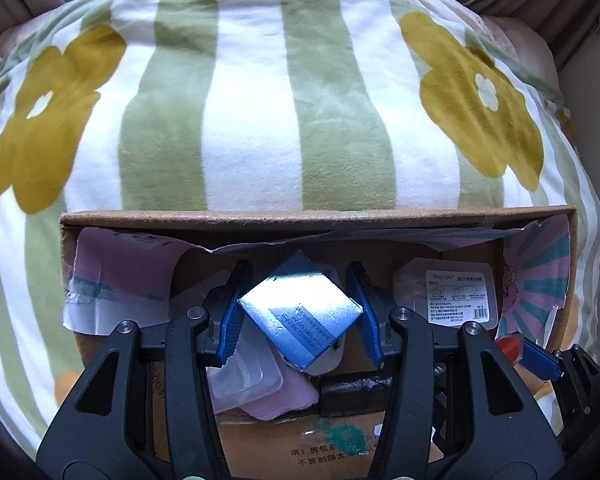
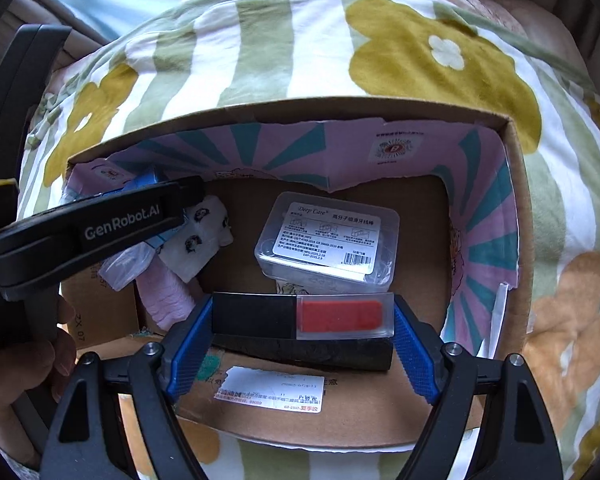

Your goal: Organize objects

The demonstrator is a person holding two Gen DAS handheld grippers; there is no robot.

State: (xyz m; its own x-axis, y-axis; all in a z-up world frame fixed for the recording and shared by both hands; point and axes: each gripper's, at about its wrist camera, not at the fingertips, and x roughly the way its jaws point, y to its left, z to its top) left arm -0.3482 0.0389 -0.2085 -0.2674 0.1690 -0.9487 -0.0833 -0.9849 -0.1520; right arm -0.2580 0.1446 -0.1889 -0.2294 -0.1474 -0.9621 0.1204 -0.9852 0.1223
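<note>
The right gripper (image 2: 302,318) clamps a lipstick (image 2: 300,316) with a black cap and clear red end crosswise between its blue jaws, above an open cardboard box (image 2: 514,208) on a flowered blanket (image 2: 260,52). Inside lie a clear floss-pick case (image 2: 328,238) and a black bar (image 2: 300,354). The left gripper (image 2: 100,228) reaches in from the left.

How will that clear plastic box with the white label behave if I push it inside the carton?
The clear plastic box looks rigid and flat-bottomed, so it would probably slide rather than roll. Its smooth plastic may be slippery. It seems light, likely shifting easily across the cardboard carton.
</note>
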